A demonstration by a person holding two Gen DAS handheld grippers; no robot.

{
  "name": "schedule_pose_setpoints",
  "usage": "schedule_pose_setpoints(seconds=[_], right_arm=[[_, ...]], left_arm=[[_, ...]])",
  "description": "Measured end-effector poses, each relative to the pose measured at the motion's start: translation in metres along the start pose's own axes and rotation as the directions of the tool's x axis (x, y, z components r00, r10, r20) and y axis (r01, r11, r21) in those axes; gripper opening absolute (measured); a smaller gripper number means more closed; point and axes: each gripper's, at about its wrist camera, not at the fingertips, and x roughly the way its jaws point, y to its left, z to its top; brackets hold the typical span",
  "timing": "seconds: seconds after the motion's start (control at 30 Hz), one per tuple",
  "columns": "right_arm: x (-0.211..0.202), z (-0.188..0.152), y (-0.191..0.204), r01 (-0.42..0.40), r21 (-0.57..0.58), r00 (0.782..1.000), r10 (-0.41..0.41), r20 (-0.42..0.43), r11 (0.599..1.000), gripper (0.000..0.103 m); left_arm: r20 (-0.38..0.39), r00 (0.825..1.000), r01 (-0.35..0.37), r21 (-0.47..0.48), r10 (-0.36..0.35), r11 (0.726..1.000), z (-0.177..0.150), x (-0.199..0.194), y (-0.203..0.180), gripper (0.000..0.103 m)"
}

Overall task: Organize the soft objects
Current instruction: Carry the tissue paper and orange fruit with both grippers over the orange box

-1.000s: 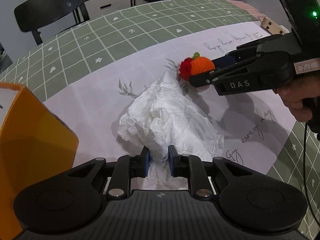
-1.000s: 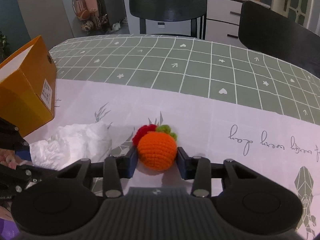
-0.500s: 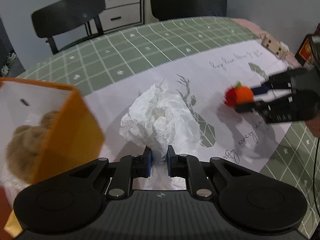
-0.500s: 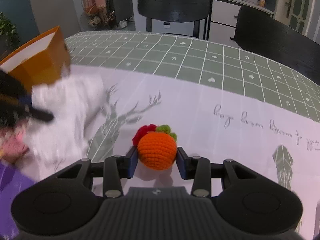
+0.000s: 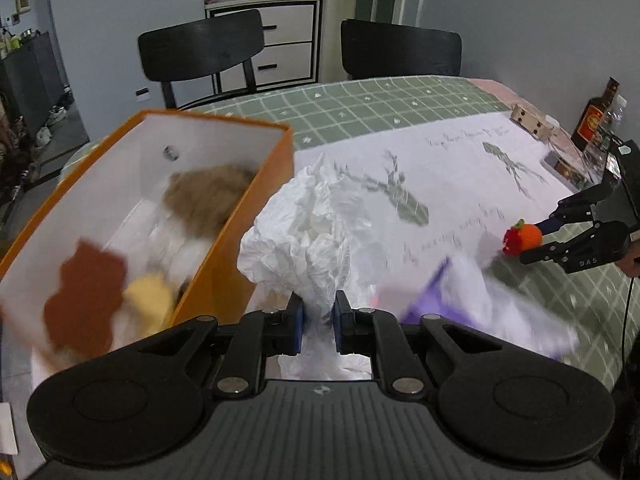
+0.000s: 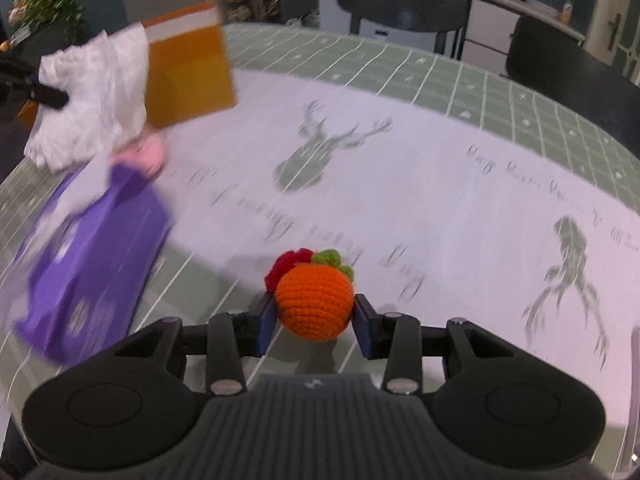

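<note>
My left gripper (image 5: 316, 328) is shut on a crumpled white cloth (image 5: 312, 236) and holds it in the air beside the open orange box (image 5: 224, 240). The box holds a brown plush (image 5: 204, 200), a rust-coloured piece (image 5: 84, 288) and a yellow soft item (image 5: 148, 296). My right gripper (image 6: 314, 320) is shut on an orange crocheted ball (image 6: 314, 300) with red and green tufts, held above the table. The ball (image 5: 526, 236) and right gripper (image 5: 532, 242) show at the right of the left wrist view. The cloth (image 6: 92, 96) shows at the far left of the right wrist view.
A purple bag (image 6: 92, 248) lies on the table below the cloth, with a pink soft item (image 6: 148, 152) beside it. The tablecloth (image 6: 400, 184) is white with deer prints over green check. Two black chairs (image 5: 200, 52) stand behind. A bottle (image 5: 596, 120) and small wooden box (image 5: 530, 120) sit far right.
My left gripper has lifted the white cloth off the table and moved left to the orange box's open top. My right gripper has carried the ball back and to the right.
</note>
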Motion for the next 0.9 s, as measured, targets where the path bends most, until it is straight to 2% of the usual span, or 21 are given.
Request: schedule_pose_setpoints(seconds=[0.33, 0.53, 0.73, 0.9], right_arm=[[-0.041, -0.050, 0.078, -0.084, -0.118, 0.995, 0.076, -0.066, 0.989, 0.040], [-0.051, -0.069, 0.129, -0.143, -0.199, 0.983, 0.115, -0.142, 0.970, 0.040], [-0.059, -0.070, 0.187, -0.234, -0.296, 0.966, 0.189, -0.175, 0.926, 0.040], [-0.059, -0.052, 0.225, -0.292, -0.361, 0.954, 0.240, -0.181, 0.886, 0.040]], left_arm=[[0.021, 0.999, 0.029, -0.045, -0.028, 0.999, -0.078, -0.047, 0.008, 0.016], [0.023, 0.999, 0.047, -0.053, -0.046, 0.997, -0.103, -0.056, 0.014, 0.016], [0.036, 0.998, 0.057, -0.043, -0.056, 0.997, -0.122, -0.070, 0.013, 0.016], [0.062, 0.995, 0.075, -0.045, -0.072, 0.996, -0.131, -0.084, 0.015, 0.016]])
